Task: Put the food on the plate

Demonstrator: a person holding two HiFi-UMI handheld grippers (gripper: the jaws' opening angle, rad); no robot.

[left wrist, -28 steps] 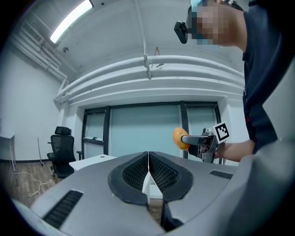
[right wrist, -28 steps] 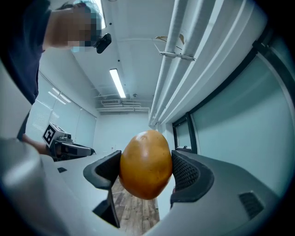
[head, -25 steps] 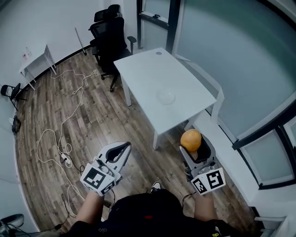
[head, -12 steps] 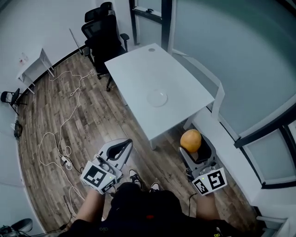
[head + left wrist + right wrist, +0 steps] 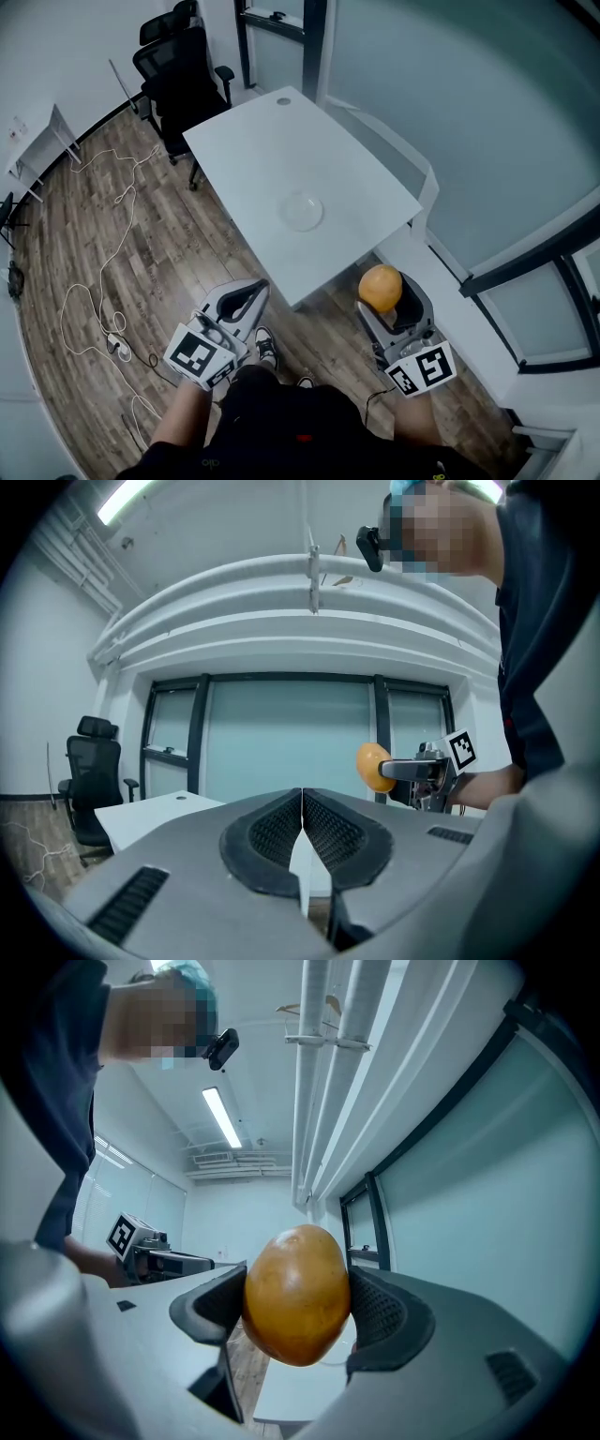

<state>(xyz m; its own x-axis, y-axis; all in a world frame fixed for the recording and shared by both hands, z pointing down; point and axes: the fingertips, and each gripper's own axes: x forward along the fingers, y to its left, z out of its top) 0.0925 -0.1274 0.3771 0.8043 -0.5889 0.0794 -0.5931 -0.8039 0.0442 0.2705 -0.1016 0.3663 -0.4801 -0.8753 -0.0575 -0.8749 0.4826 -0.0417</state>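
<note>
Food: an orange-yellow, egg-shaped fruit, held in the air off the tabletop, over the wood floor just short of the table's near edge.
Right gripper: clamped on the fruit, one pad on each flank. The fruit's long axis runs across the pinch line, so its ends poke out above and below the pads.
Left gripper: jaws pressed together with nothing between them, idle over the floor near the same table edge.
Plate: a clear, round dish on the white table, nearer the near edge than the far one and roughly midway along it.
Plate contents: nothing that I can see.
Key relation: the plate lies ahead of the loaded right gripper and off to its left, with the table's near edge between them.
Nearer arm: the two tips look about equally far from the plate, but only the right carries food.
Next move, as I judge it: carry the fruit forward-left over the edge, lower it onto the plate, then release.
</note>
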